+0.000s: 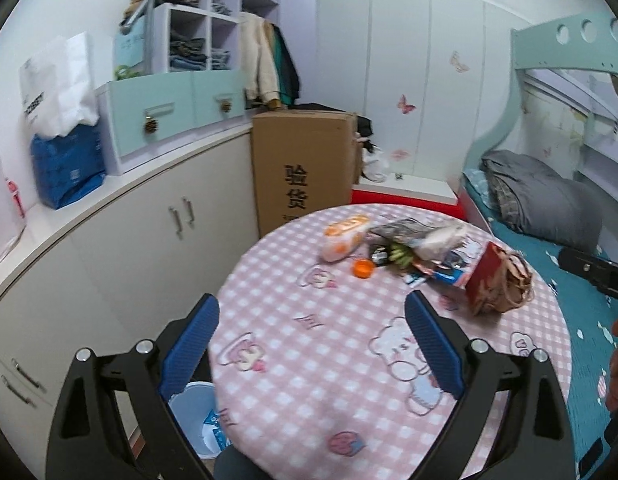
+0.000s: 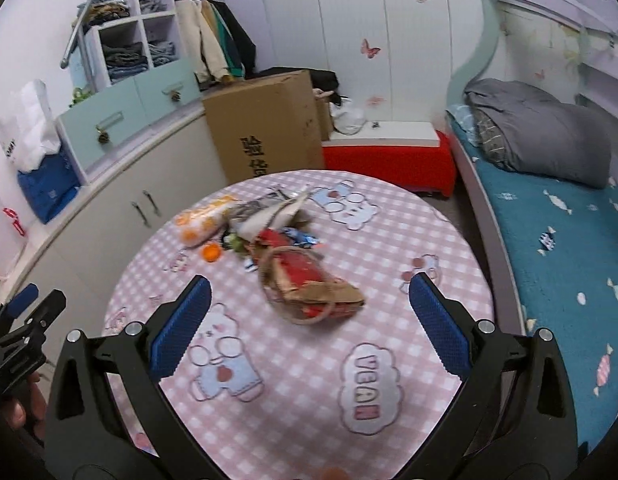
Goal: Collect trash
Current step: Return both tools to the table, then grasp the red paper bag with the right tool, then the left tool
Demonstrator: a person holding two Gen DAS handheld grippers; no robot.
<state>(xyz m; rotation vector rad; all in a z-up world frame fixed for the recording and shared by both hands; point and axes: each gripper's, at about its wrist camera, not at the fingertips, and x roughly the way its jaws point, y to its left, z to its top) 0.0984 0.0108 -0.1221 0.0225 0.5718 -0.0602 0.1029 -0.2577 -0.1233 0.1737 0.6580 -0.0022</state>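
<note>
Trash pile (image 2: 265,232) on pink checked tabletop (image 2: 389,240); both grippers, left gripper (image 1: 309,344) and right gripper (image 2: 309,320), spread apart, empty; red paper bag (image 2: 309,284) may slide, scattering wrappers.

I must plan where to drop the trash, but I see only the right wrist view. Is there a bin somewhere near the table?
Observer: Yes. The left wrist view shows a pale blue bin on the floor, between the table and the white cabinet.
Operator: Is the bin empty?
Observer: No, a blue-and-white wrapper lies inside it.
Operator: Does the left gripper hold something?
Observer: No. The left gripper is open, with nothing between its fingers.
</note>
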